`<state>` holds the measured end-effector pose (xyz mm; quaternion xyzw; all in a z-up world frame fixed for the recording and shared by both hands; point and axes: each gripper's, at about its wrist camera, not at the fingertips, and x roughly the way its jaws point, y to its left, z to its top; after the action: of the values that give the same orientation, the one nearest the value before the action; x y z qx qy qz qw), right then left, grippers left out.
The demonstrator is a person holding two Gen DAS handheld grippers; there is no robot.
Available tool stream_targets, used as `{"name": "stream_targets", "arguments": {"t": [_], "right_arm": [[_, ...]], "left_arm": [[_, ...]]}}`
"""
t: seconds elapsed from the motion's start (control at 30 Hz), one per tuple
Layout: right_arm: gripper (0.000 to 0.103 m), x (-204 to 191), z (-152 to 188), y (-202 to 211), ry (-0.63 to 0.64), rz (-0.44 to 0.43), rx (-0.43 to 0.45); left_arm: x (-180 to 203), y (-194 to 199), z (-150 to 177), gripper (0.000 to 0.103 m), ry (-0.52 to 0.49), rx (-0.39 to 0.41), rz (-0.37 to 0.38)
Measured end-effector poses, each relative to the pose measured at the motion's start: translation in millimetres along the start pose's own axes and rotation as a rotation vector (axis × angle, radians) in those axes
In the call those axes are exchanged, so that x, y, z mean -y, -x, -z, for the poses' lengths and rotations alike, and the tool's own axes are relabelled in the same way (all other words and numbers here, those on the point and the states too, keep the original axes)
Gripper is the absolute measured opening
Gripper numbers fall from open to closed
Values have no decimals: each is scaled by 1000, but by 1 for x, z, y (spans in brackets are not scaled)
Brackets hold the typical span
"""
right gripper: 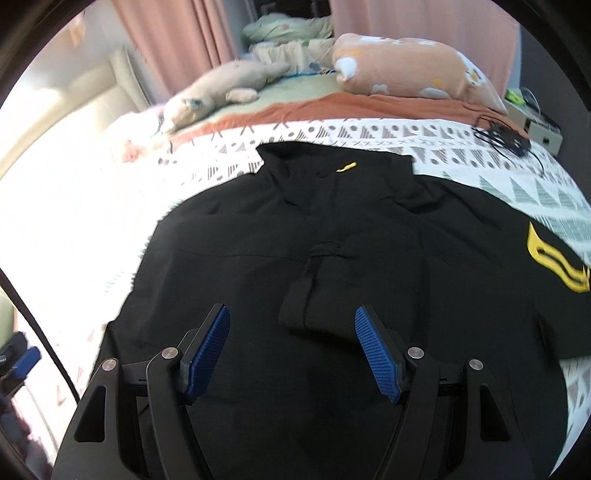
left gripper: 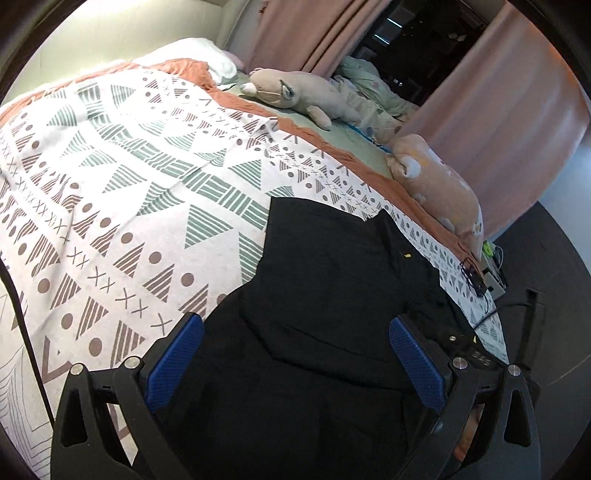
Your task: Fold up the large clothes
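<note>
Black jacket beneath both tilted, gaping tongs.

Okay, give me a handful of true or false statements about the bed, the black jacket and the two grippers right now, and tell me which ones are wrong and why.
1. The black jacket lies spread on the patterned bedspread. True.
2. The right gripper is clamped on the jacket. False: its jaws stand open above the cloth, gripping nothing.
3. The left gripper is open. True.
4. A sleeve lies folded across the middle of the jacket. True.
5. The plush toy lies on top of the jacket. False: it lies farther up the bed, near the curtains, apart from the jacket.
6. The jacket carries red markings. False: the markings are yellow.
</note>
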<state>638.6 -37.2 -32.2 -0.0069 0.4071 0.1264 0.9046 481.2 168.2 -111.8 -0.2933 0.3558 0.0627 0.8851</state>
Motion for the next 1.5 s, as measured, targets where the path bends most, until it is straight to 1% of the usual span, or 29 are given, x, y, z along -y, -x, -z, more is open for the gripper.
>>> {"name": "stream_targets", "arguments": {"t": [0.03, 0.2, 0.27, 0.43, 0.47, 0.53, 0.63, 0.73, 0.83, 0.9, 0.97, 1.13, 1.27, 1.33, 1.43, 1.5], "right_arm": [[69, -8, -2, -5, 8, 13, -12], [69, -23, -5, -50, 44, 133, -99], [69, -28, -5, -62, 56, 182, -114], [69, -29, 0, -81, 126, 299, -162], [69, -26, 0, -81, 132, 318, -165], [69, -18, -1, -80, 126, 329, -172], [69, -3, -4, -72, 136, 388, -157], [69, 20, -6, -56, 95, 415, -135], [69, 48, -8, -38, 45, 480, -106], [69, 69, -7, -23, -18, 486, -81], [69, 85, -5, -9, -81, 470, -52], [69, 116, 7, 16, -164, 394, -12], [69, 146, 26, 36, -243, 322, 25], [69, 166, 33, 43, -278, 316, 39], [69, 200, 46, 66, -342, 282, 52], [69, 217, 58, 71, -383, 270, 66]], "left_arm": [[-3, -1, -1, 103, 7, -1, 0], [-10, -5, -3, 103, 27, -16, -12], [-11, -6, -3, 103, 35, -21, -1], [-2, -7, 1, 103, 2, -29, 4], [0, -8, 2, 103, -1, -33, 8], [3, -9, 4, 103, -8, -38, 10], [8, -9, 5, 103, -24, -41, 13], [14, -11, 6, 103, -42, -46, 11], [19, -14, 8, 103, -52, -54, 8], [22, -15, 10, 103, -59, -57, 2], [26, -16, 11, 103, -68, -57, -2], [35, -19, 16, 103, -93, -68, -2], [45, -23, 20, 103, -100, -83, 16], [52, -23, 23, 103, -116, -78, 19], [65, -22, 29, 103, -159, -57, 4], [74, -22, 32, 103, -190, -43, -8]]}}
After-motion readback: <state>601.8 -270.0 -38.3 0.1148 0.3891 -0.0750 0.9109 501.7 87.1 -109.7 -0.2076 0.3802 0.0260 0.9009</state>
